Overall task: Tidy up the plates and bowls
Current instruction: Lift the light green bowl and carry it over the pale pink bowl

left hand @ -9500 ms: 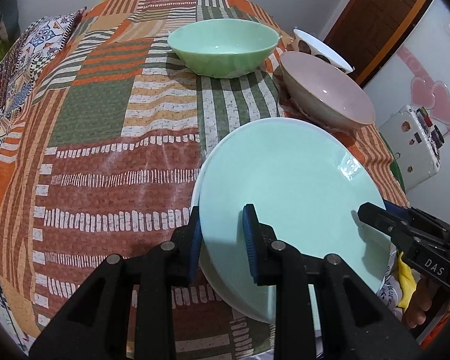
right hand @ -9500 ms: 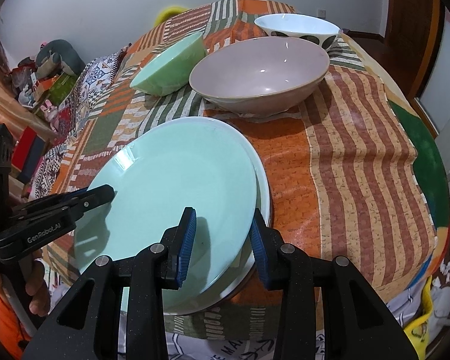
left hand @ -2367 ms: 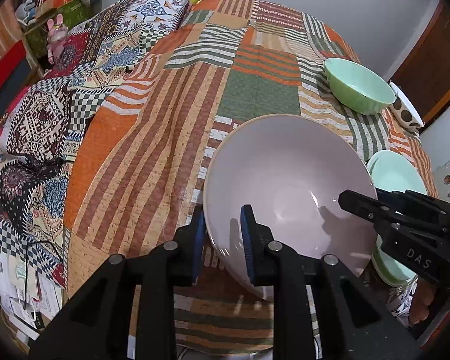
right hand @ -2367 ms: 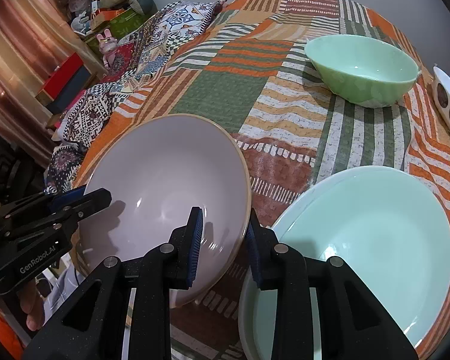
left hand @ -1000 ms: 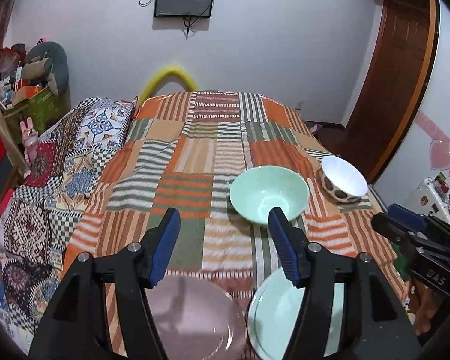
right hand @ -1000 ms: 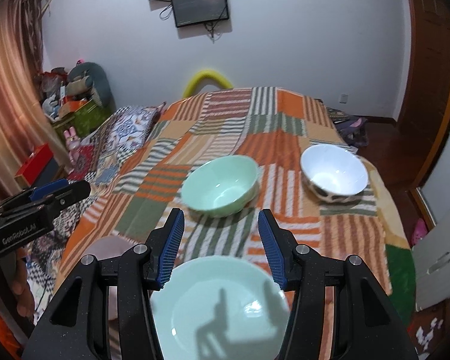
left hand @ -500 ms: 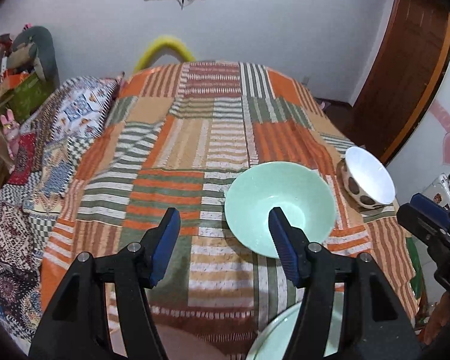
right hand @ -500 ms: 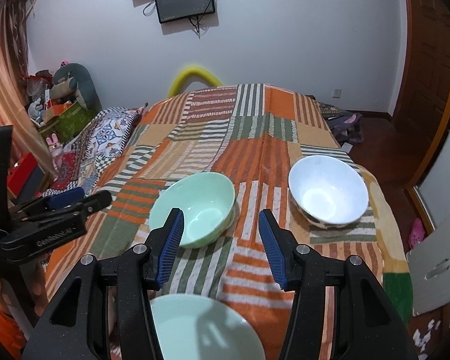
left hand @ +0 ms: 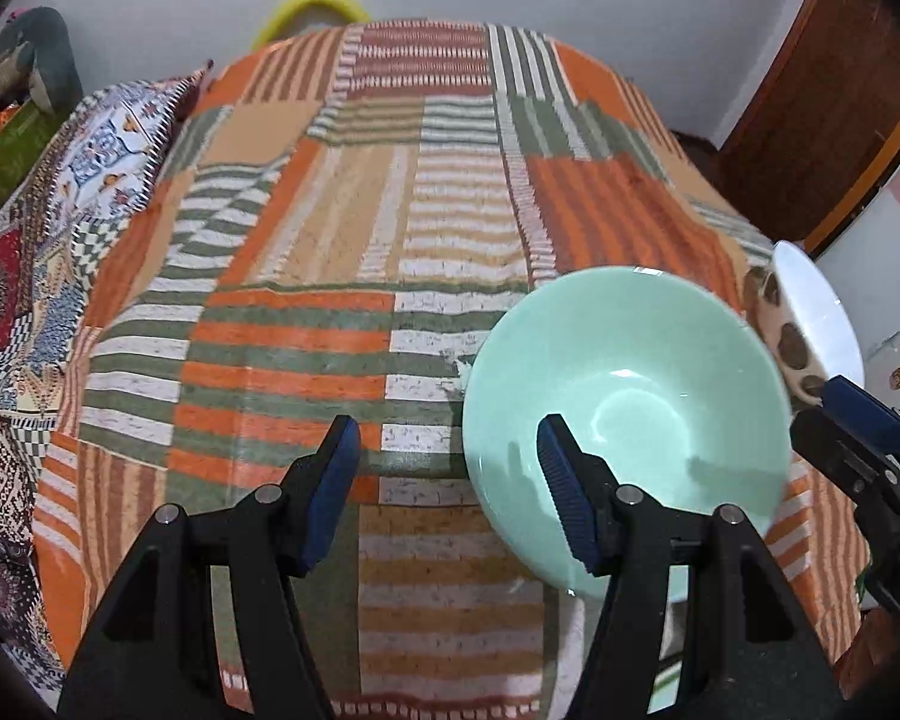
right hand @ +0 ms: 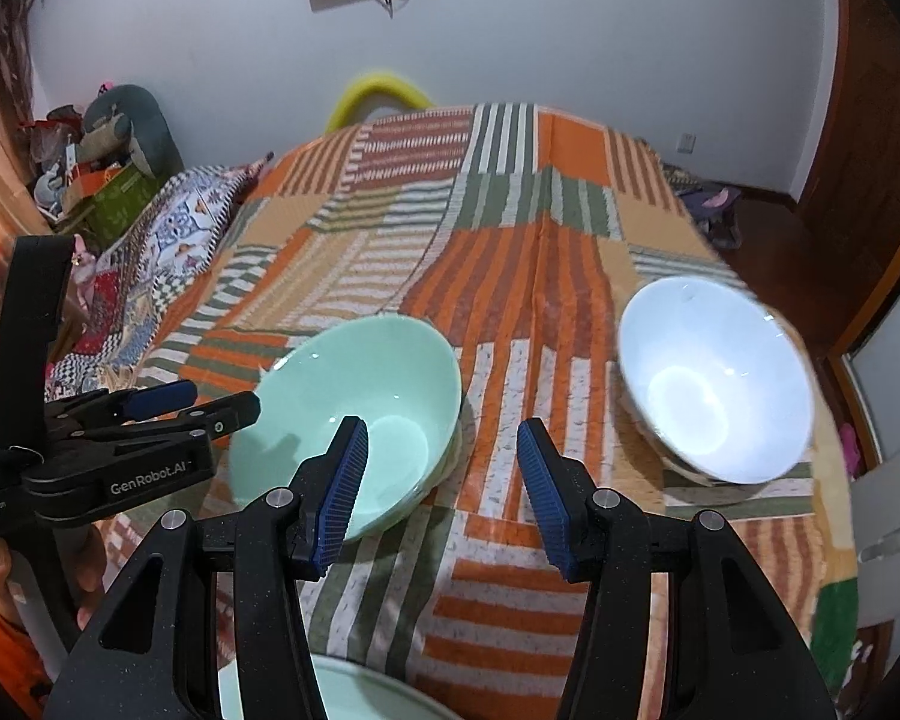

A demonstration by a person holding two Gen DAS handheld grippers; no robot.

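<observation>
A mint-green bowl (left hand: pixel 624 414) is seen upright on the patchwork bedspread (left hand: pixel 342 252), and everything else is placed relative to it. In the left wrist view, the left gripper (left hand: pixel 447 483) is held over the bowl's near-left rim with its blue-padded fingers (left hand: pixel 561 498) standing apart; one finger is seen in front of the bowl's inside, the other over the bedspread just left of it, and nothing is gripped between them. Whether the rim is touched cannot be told. To the right of the green bowl, close to it, a white bowl with brown spots on its outside (left hand: pixel 810 324) is seen at the bedspread's edge.

In the right wrist view, the right gripper (right hand: pixel 441 489) is held just right of the green bowl (right hand: pixel 354 414), between it and the white bowl (right hand: pixel 714 378). Its fingers are likewise spread, with only bedspread (right hand: pixel 510 276) between them. The left gripper (right hand: pixel 198 405), held in a hand (right hand: pixel 6 570) with an orange sleeve, is seen at the green bowl's left rim. Nearer than the green bowl, at the bottom edge, part of a pale green plate (right hand: pixel 342 693) is shown.
</observation>
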